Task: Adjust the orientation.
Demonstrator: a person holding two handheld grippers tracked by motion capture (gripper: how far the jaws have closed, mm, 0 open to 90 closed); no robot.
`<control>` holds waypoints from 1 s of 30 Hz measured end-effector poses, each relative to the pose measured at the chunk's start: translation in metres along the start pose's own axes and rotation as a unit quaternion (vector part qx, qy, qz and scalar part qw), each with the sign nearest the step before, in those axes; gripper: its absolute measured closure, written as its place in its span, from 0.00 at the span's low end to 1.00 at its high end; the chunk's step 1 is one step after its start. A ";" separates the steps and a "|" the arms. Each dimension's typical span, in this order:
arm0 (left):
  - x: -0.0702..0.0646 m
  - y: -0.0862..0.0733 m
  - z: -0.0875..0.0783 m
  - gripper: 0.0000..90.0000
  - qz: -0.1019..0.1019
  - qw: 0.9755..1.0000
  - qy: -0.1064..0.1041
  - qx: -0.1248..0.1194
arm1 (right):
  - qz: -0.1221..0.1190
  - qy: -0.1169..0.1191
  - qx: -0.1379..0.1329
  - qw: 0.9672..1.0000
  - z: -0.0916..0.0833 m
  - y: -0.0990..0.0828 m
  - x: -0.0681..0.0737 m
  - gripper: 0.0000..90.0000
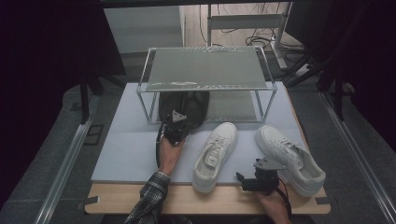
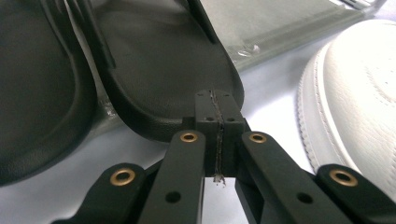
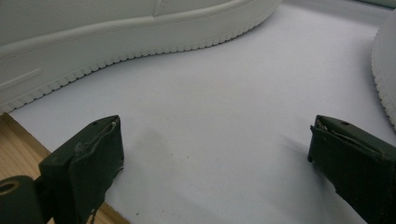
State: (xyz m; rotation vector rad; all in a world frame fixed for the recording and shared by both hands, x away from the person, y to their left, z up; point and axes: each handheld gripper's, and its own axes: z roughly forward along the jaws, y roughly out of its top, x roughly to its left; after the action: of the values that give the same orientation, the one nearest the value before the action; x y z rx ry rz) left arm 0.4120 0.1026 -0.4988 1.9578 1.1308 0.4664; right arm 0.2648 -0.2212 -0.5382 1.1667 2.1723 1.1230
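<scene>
Your right gripper (image 1: 250, 181) sat nearest the camera, at the front edge of the pale grey mat (image 1: 126, 149), its jaws wide apart with nothing between them; in the right gripper view the two black pads (image 3: 88, 163) framed bare mat, with the ribbed white sole of the left white leather sneaker (image 3: 116, 37) running across the top. Your left gripper (image 2: 217, 123) had its jaws pressed together, empty, their tips just at the rounded heel end of the right-hand black rubber slipper (image 2: 173, 79).

That slipper and its mate, the left-hand black rubber slipper (image 2: 32, 93), lay side by side, long axes running away from you, heels toward you and toes tucked under the clear-topped metal-framed shoe rack (image 1: 205, 67). On the mat in front of the rack, you had the left sneaker (image 1: 215, 154) pointing away and slightly to the right, and the right white leather sneaker (image 1: 289, 156) beside it with its toe turned toward the far left.

Under the mat you had a light wooden table (image 1: 187, 198). Beyond it lay grey flooring, aluminium rails (image 1: 65, 163) on both sides, and cables by a desk leg at the back.
</scene>
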 end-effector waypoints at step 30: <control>0.011 0.011 0.013 1.00 -0.018 1.000 0.003 0.000 | 0.002 0.000 0.000 1.000 0.000 0.000 0.000 0.04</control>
State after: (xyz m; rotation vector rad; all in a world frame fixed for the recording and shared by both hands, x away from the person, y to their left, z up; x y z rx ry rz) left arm 0.4318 0.1031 -0.4989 1.9353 1.1676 0.4540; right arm 0.2647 -0.2210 -0.5383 1.1708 2.1705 1.1256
